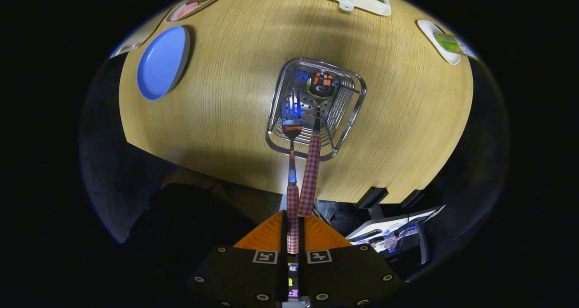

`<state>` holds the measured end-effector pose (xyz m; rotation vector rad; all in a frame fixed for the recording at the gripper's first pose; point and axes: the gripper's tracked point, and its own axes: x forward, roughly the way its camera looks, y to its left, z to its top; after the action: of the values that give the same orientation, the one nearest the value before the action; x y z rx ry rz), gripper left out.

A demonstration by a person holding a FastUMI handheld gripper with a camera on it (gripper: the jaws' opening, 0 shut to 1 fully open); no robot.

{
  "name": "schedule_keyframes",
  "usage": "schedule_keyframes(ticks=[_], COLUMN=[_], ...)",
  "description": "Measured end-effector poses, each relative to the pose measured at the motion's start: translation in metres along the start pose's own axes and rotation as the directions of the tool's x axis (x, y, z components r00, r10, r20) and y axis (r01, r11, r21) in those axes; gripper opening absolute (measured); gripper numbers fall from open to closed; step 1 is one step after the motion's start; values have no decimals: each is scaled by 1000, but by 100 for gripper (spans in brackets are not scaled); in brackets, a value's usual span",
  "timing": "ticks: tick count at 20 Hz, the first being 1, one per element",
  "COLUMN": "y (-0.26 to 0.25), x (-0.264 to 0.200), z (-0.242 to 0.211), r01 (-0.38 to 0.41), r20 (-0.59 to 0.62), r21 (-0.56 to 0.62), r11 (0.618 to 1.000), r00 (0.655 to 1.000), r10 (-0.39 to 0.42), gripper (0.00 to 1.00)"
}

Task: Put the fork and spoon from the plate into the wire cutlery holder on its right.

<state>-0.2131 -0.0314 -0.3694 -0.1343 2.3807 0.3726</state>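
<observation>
I look straight down on the wire cutlery holder (pixel 316 109), which stands on the wooden table (pixel 226 118). My gripper (pixel 293 217) is shut on the fork (pixel 292 163): its red-checked handle runs between the orange fingers (pixel 267 235). The fork hangs head down, with its tines over the holder's near-left part. The spoon (pixel 312 163), with the same checked handle, stands in the holder with its bowl (pixel 320 85) down at the perforated bottom. Its handle leans up beside the fork and ends just ahead of my right finger. The blue plate (pixel 163 61) lies bare to the holder's left.
Beyond the holder sits a white divided tray (pixel 362 1) with beans. A dish with food (pixel 199 0) lies far left, a small white dish (pixel 445 43) far right. The table's near edge runs just below the holder, with dark floor and a screen (pixel 389 229) beneath.
</observation>
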Motion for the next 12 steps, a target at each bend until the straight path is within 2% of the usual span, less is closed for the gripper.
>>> schedule_keyframes(ticks=[3, 6, 12], y=[4, 7, 7], x=[-2, -6, -32], z=[2, 6, 23], r01=[-31, -71, -159], r20=[-30, -9, 161], r21=[12, 45, 135], r11=[999, 996, 978], r00=[999, 997, 977], r10=[31, 72, 137], gripper=[9, 11, 20])
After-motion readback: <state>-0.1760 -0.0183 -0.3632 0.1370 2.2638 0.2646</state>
